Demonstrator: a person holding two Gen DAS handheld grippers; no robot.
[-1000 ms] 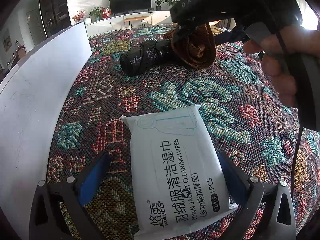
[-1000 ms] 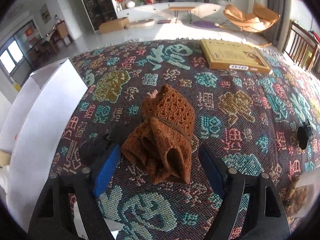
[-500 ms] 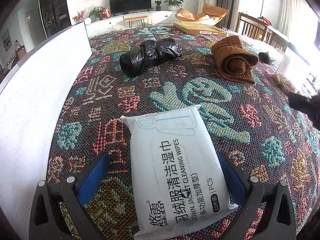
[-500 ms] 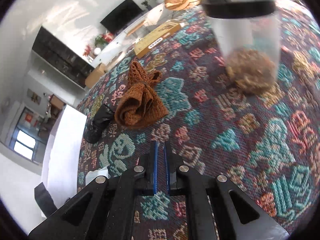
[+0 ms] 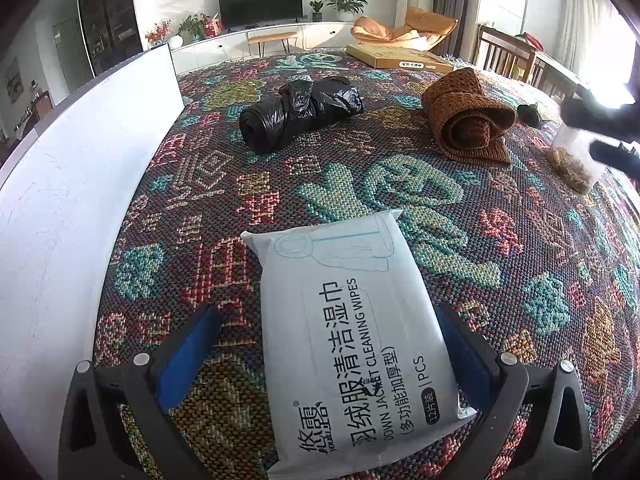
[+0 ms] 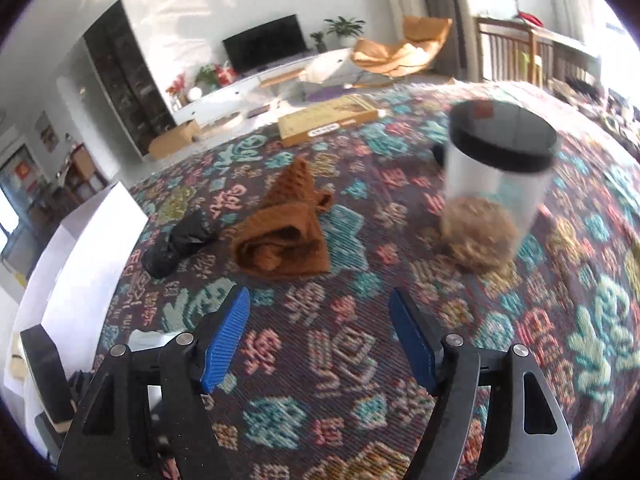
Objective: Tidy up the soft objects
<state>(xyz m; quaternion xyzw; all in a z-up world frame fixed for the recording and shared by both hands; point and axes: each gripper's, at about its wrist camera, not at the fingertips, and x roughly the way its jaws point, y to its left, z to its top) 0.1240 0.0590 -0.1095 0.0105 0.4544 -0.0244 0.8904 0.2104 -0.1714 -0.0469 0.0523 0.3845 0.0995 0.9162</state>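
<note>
On a patterned tablecloth (image 5: 460,216), the wipes pack (image 5: 352,332) lies loose between the spread left gripper (image 5: 332,344). Beyond the pack lie a black bag roll (image 5: 298,114) and brown knit roll (image 5: 468,116). The right gripper (image 6: 320,336) is opening, empty. Sorting seems barely begun.

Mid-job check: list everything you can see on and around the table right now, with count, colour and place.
wipes pack: one, white with dark print, near edge, between the left gripper's open fingers
black bag roll: one, black, mid-table, left of the knit
knit cloth: one, brown, rolled, mid-table
clear jar: one, black lid, brownish fluffy stuff inside, right of the knit
flat box: one, tan, far edge
white board: one, white, along the left side
patterned cloth: one, multicoloured, covers the table
left gripper: black with blue pads, open
right gripper: black with blue pads, jaws opening, nothing between them, facing the jar
</note>
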